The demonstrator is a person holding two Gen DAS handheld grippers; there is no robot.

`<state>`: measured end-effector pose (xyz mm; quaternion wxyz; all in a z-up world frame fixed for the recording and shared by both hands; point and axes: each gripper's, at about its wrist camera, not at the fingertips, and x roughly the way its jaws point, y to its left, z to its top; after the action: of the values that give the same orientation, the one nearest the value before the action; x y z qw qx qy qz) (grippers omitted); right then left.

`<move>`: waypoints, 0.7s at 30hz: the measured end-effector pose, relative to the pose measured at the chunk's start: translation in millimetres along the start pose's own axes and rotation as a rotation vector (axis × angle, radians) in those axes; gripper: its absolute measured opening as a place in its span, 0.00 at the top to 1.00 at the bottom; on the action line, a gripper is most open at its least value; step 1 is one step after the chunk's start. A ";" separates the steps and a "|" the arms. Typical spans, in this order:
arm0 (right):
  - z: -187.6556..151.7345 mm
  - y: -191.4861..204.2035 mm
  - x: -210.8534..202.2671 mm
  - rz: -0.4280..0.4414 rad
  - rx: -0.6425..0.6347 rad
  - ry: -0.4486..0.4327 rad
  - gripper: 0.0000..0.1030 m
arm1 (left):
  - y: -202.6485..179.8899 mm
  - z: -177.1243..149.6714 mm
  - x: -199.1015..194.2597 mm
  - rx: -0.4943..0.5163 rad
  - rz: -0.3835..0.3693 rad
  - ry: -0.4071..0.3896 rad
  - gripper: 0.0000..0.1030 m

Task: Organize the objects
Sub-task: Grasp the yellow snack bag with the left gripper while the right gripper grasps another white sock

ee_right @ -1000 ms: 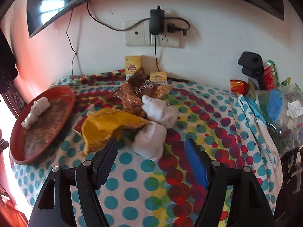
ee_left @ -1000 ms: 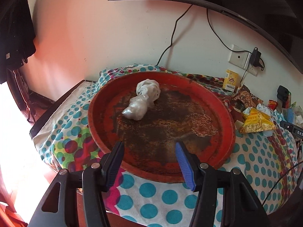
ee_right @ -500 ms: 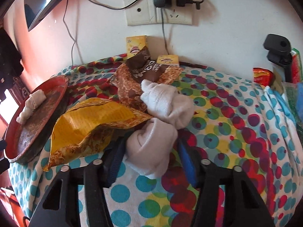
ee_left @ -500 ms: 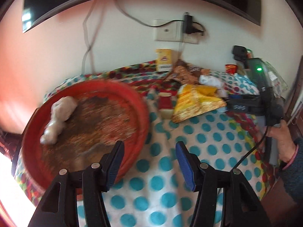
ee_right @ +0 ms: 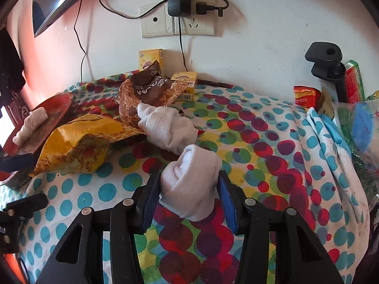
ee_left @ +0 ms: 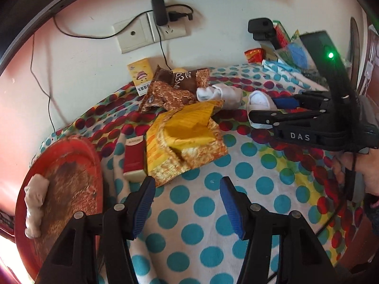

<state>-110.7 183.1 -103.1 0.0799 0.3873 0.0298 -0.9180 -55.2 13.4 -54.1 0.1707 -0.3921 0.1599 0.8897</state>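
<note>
A rolled white sock [ee_right: 191, 182] sits between the blue pads of my right gripper [ee_right: 188, 177]. The jaws are closing and both pads press its sides. The left wrist view shows this gripper [ee_left: 260, 107] from the side, around the same sock [ee_left: 259, 99]. A second rolled white sock [ee_right: 165, 127] lies just beyond it on the dotted cloth. A third roll [ee_left: 35, 203] rests in the red round tray [ee_left: 90, 156] at the left. My left gripper [ee_left: 186, 184] stands open and empty over the cloth, between the tray and a yellow snack bag [ee_left: 187, 137].
A brown snack bag [ee_left: 170, 90], a red pack [ee_left: 133, 156] and a small yellow box [ee_left: 141, 75] lie near the wall. A wall socket [ee_right: 177, 21] holds a charger. A plastic bag [ee_right: 355, 130] and a black clamp [ee_right: 324, 59] crowd the right side.
My left gripper has swung right, away from the tray towards the snack bag, still open. My right gripper has moved forward and down around the near sock, and its jaws have narrowed onto it.
</note>
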 end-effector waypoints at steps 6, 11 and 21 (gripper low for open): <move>-0.8 8.5 4.2 -0.014 -0.044 0.021 0.58 | -5.9 15.9 27.0 0.016 0.040 -0.003 0.39; -1.4 12.1 9.2 -0.014 -0.059 0.046 0.58 | 2.4 30.2 46.1 -0.009 0.045 -0.022 0.31; -1.9 10.9 11.8 -0.003 -0.052 0.054 0.58 | 17.6 46.1 42.1 -0.031 0.022 -0.060 0.31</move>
<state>-115.6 171.1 -112.8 0.0878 0.4095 0.0562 -0.9063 -119.1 24.5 -53.6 0.1597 -0.3662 0.1452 0.9052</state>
